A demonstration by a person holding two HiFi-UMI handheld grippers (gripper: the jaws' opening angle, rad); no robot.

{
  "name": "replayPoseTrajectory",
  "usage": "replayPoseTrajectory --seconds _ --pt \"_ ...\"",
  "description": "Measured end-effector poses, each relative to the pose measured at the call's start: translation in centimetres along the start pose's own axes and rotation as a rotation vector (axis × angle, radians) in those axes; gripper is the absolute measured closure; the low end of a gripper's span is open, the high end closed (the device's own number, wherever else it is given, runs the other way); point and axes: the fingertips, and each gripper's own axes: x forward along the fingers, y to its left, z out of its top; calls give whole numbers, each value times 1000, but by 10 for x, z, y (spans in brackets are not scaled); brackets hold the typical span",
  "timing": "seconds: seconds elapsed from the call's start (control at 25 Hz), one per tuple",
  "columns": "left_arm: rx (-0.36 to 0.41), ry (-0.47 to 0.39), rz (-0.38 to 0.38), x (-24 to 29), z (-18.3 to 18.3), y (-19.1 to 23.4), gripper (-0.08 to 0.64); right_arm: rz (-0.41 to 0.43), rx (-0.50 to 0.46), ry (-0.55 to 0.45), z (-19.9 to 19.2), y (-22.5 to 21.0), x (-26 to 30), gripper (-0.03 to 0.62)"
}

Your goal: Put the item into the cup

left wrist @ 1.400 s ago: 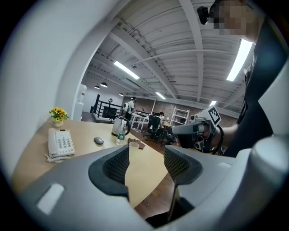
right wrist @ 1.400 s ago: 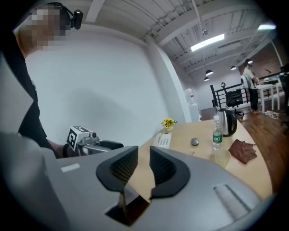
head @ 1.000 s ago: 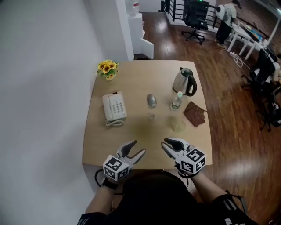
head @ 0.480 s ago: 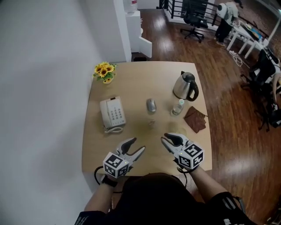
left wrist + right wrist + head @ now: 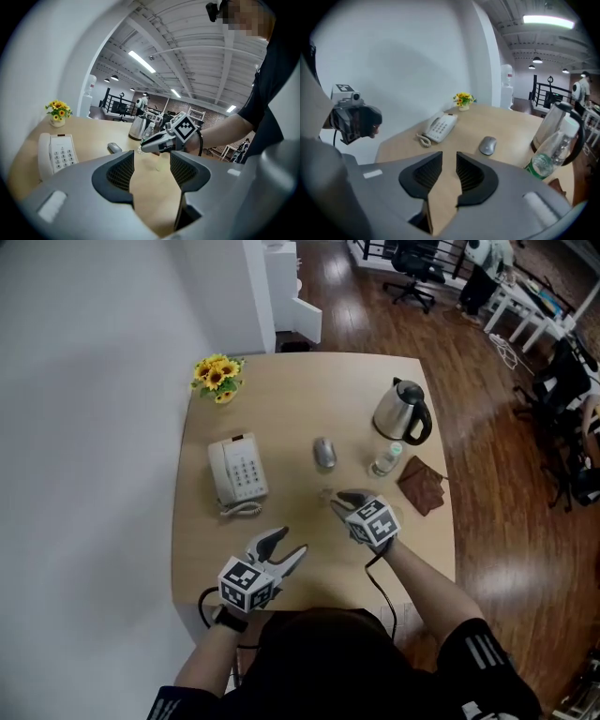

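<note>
Clear material is the main hazard: the small clear item (image 5: 324,491) lies on the worktop (image 5: 281,409) just near of the mouse (image 5: 324,453). It is so faint that its shape cannot be made out. It is judged easy to nudge or flick away if the tips of the right hand-held gripper (image 5: 343,502) are brought in too low or off-line.

A pale translucent shape, taken to be the cup (image 5: 160,164), is seen from the left gripper view beneath the right hand-held gripper. From the head view it is covered by the marker cube. It could be tipped by the wrist or the cable if the hand is lowered or swung carelessly. The water bottle (image 5: 385,459) stands just far-right of that hand and could be struck by a wide sweep.

The right arm is stretched forward over the middle of the worktop. Its hand-held gripper is pointed far-left toward the item, tips just right of it, cube uppermost. Its jaws are opening, and only bare worktop is seen between them.

The left hand-held gripper (image 5: 294,541) is held back over the near edge, angled far-right. Its jaws are spread and nothing is pinched. No part is taken by it in the reach.
</note>
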Motion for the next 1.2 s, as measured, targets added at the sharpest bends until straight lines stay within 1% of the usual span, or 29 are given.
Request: replayPoseTrajectory --seconds 0.16,0.36,0.52,0.68,0.72,0.76,0.8,0.96,1.08,1.2 --pt "-42 12 8 -1 -10 7 324 -38 -28 126 -20 -18 47 485" --pt "-54 28 31 -8 -30 17 324 -102 -70 262 -37 -40 84 485" --pt "-81 36 59 -16 -32 22 324 -96 8 317 -49 -47 107 485" --pt "-105 24 75 -20 -34 23 324 -95 19 394 -66 -47 118 489" --pt "-107 23 79 -21 -36 24 324 -104 22 415 -71 -49 119 496" --pt "-101 25 83 -22 -38 26 324 -117 22 424 -73 -51 119 536" --pt "-94 26 88 -22 -40 27 324 -124 24 415 -72 -54 119 584" --pt "-100 22 97 -20 -38 30 324 -120 37 327 -55 -55 110 584" --pt "-102 23 86 -16 -32 30 324 -77 53 232 -32 -43 93 584" --pt "-92 4 63 -7 -24 29 324 -44 73 123 -6 -30 58 584"
